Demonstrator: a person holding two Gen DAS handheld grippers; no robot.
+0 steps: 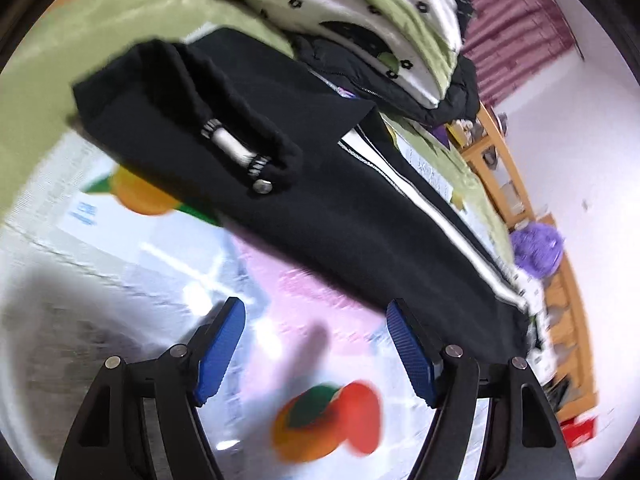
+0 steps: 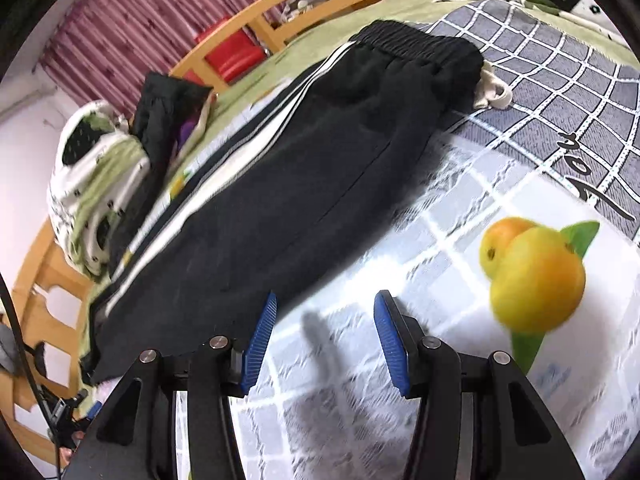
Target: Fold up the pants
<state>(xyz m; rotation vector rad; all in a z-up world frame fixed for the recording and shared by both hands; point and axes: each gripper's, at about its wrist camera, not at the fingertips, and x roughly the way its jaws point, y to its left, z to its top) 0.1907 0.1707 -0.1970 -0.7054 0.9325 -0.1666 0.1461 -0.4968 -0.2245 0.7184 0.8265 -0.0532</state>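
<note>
Pants (image 2: 304, 168) lie flat and stretched out on the bed, black with white side stripes, and we hold a hand-held gripper over the printed sheet (image 2: 460, 208) on either side of them. Nearest in the right wrist view, our right hand-held gripper (image 2: 324, 340) has its blue pads apart with only sheet between them; the pants' hem edge lies just beside its left pad. Our left hand-held gripper (image 1: 316, 352) is likewise spread wide and holds nothing, hovering over a printed fruit (image 1: 324, 420). Beyond it the pants' gathered cuff (image 1: 188, 112) shows, with a white drawcord tip (image 1: 236, 152) on it. Farther off, the elastic waistband (image 2: 420, 42) rests on a grey checked blanket (image 2: 560, 80). Behind lie a dark jacket (image 1: 400, 84), a floral quilt (image 1: 360, 12) and the wooden bed frame (image 2: 280, 12).
</note>
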